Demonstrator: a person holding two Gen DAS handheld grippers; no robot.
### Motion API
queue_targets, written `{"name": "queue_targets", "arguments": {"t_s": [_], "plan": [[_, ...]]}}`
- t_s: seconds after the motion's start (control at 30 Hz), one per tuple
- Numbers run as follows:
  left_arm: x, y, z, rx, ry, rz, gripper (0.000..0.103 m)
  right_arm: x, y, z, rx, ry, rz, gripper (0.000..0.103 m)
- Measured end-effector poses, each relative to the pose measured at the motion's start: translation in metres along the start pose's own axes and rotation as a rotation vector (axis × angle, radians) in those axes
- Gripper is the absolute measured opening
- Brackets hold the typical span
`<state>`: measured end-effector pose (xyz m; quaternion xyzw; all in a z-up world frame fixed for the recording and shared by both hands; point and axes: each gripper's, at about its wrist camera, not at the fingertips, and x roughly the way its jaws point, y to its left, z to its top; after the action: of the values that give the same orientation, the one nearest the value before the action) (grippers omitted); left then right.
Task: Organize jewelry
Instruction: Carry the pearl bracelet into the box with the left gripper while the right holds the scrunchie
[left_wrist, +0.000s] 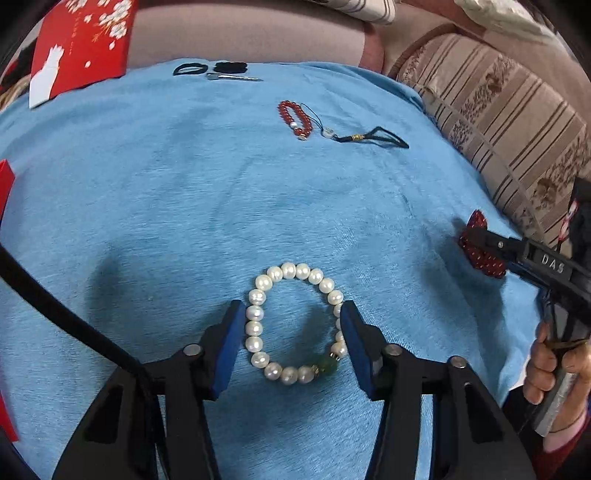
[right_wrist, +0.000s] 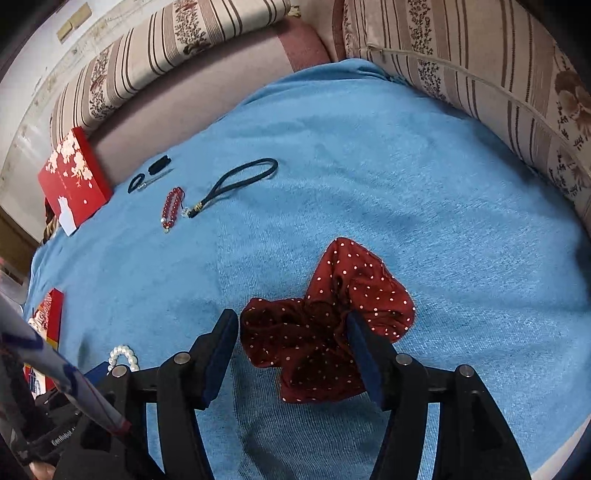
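Left hand-held gripper (left_wrist: 292, 321) open, blue pads straddling white pearl bracelet with green bead (left_wrist: 295, 323) lying flat on blue cloth (left_wrist: 166, 192), not pressing it. Right hand-held gripper (right_wrist: 293, 330) wide open around dark red polka-dot fabric scrunchie (right_wrist: 325, 321) on same cloth, no squeeze visible.

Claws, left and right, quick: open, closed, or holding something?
Left claw: open, straddling the pearl bracelet.
Right claw: open around the red polka-dot scrunchie.
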<state>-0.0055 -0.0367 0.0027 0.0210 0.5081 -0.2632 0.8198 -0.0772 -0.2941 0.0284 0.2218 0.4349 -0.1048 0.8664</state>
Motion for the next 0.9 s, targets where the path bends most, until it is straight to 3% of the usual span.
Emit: {"name": "queue_targets", "arguments": {"t_s": [0.1,0.2,0.23,0.27,0.4,0.67,0.9], "plan": [[0.003,-0.01,-0.001,0.044,0.0,0.07,0.009,0.004,0.003,-0.001,-0.016,0.003,-0.02,0.065],[0.001,-0.01,0.0,0.032,0.001,0.069,0.009,0.007,0.006,-0.002,-0.037,0.005,-0.039,0.065],[0.0,-0.009,0.0,0.025,0.002,0.067,0.009,0.006,0.007,-0.002,-0.045,0.004,-0.046,0.057],[-0.002,-0.009,0.0,0.021,0.003,0.064,0.009,0.006,0.008,-0.003,-0.051,0.003,-0.058,0.041],[-0.018,-0.013,-0.002,0.017,-0.027,0.047,0.009,0.004,0.005,-0.004,-0.046,0.003,-0.056,0.016],[-0.069,-0.014,-0.002,-0.004,-0.117,-0.014,0.009,-0.018,0.002,-0.002,0.03,-0.066,0.124,0.012],[-0.128,0.02,-0.003,-0.064,-0.215,0.011,0.009,-0.026,0.026,-0.008,0.008,-0.093,0.201,0.012]]}}
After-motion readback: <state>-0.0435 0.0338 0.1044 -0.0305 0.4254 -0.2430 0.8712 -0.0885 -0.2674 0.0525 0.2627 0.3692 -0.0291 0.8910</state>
